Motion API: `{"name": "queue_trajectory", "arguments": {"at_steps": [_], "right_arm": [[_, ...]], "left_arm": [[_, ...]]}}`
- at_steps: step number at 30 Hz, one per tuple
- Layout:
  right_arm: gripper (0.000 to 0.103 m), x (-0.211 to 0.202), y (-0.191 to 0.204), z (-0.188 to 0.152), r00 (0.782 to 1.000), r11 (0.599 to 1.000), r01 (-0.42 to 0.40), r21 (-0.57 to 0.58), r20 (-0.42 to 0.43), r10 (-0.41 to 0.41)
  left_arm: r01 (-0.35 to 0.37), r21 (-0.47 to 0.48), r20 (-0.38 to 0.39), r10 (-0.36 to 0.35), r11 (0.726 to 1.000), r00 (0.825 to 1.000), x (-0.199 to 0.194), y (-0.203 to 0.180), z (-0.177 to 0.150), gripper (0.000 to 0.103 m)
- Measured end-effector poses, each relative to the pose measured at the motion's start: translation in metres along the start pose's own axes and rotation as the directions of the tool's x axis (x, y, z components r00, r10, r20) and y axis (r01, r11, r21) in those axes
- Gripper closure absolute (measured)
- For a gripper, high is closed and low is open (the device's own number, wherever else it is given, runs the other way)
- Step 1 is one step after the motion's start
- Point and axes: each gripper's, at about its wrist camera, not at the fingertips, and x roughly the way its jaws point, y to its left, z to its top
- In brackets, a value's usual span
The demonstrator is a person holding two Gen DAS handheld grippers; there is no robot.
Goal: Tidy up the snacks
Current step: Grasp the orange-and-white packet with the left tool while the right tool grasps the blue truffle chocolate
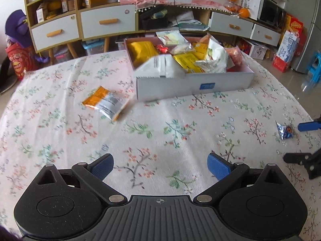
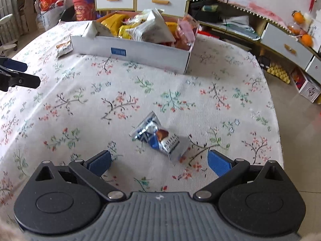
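Right gripper gaped wide, empty. Blue-silver snack pkt lay just ahead of it, well short of the white box, long axis diagonal. Left gripper also open, farther off.

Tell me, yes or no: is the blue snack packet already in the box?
No, the blue snack packet lies on the tablecloth, before the open right gripper.

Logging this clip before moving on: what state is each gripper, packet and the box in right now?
Left gripper: open, empty, above the tablecloth.
Right gripper: open, empty, just short of the blue packet.
Blue packet: lying loose on the tablecloth.
Orange packet: lying on the tablecloth, outside the box.
Box: open-topped, heaped with snacks.
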Motion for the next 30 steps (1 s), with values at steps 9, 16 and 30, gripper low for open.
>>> {"name": "queue_trajectory", "arguments": {"at_steps": [9, 16, 30], "right_arm": [[0.001, 0.004, -0.017, -0.007, 0.998, 0.996, -0.053, 0.072, 0.045, 0.049], [0.003, 0.007, -0.021, -0.006, 0.995, 0.997, -0.055, 0.062, 0.088, 0.049], [0.074, 0.004, -0.009, 0.006, 0.986, 0.995, -0.1, -0.016, 0.134, 0.101]], "left_arm": [[0.019, 0.021, 0.036, -0.019, 1.0, 0.999, 0.01, 0.001, -0.022, 0.003], [-0.003, 0.038, 0.107, -0.002, 0.999, 0.994, 0.01, 0.014, -0.03, 0.0], [-0.064, 0.016, 0.166, 0.061, 0.998, 0.984, 0.018, 0.043, -0.026, 0.0]]}}
